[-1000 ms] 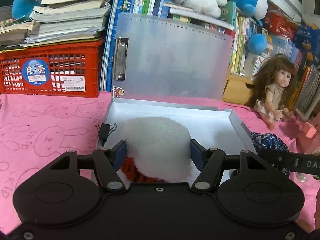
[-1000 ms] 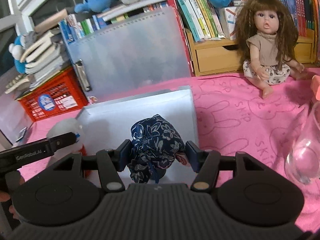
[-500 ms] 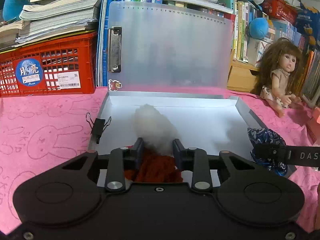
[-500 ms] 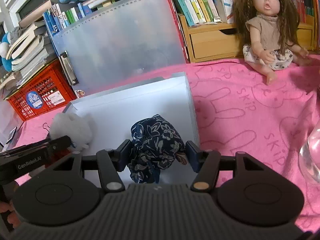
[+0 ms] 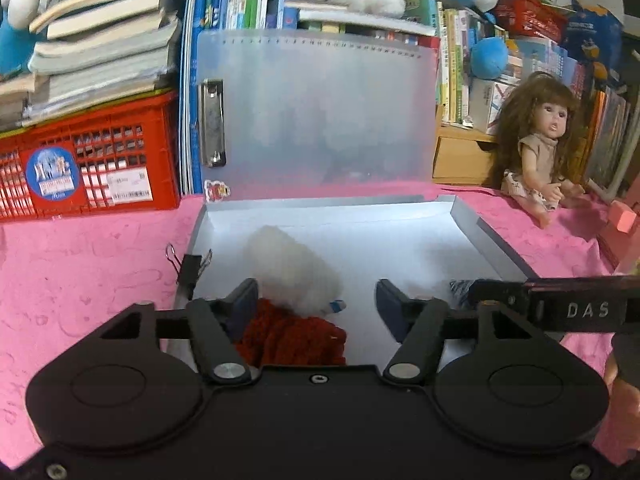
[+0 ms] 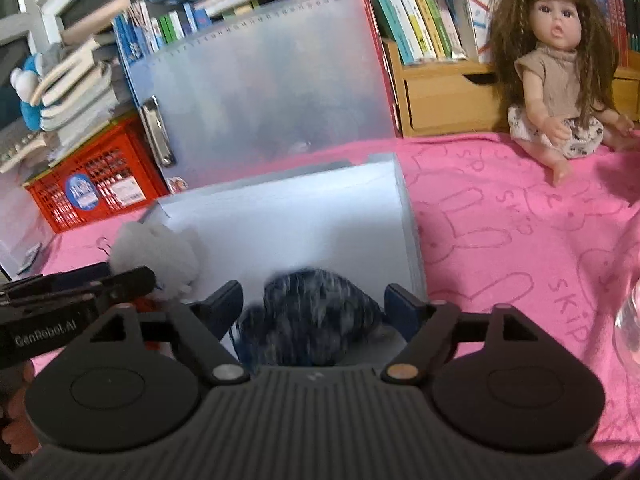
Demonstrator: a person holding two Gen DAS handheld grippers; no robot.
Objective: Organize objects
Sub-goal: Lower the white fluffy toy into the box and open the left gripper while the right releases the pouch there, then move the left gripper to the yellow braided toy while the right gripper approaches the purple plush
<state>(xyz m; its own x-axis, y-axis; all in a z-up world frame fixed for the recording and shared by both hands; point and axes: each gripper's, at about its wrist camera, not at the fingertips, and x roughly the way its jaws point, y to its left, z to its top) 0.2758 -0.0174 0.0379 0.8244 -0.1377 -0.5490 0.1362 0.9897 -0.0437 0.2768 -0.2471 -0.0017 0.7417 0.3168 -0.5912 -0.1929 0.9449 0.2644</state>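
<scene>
An open grey file box point(image 5: 464, 216) with its translucent lid point(image 5: 320, 120) upright lies on the pink cloth. A white and red plush toy point(image 5: 292, 280) lies in the box's near left part. My left gripper point(image 5: 318, 300) is open around it, fingers apart from it. The plush toy also shows in the right wrist view point(image 6: 156, 256). My right gripper point(image 6: 314, 304) is open, with a dark blue floral pouch point(image 6: 308, 312) lying between its fingers at the box's near right edge point(image 6: 408, 216). The pouch shows blurred.
A black binder clip point(image 5: 188, 268) sits on the box's left rim. A red crate point(image 5: 88, 172) with stacked books stands back left. A doll point(image 6: 560, 80) sits on the cloth at right before a wooden drawer unit. A glass item point(image 6: 630, 320) stands at far right.
My left gripper was shut on the plush toy and has opened, leaving it in the box. My right gripper has opened and the floral pouch has dropped lower between its fingers.
</scene>
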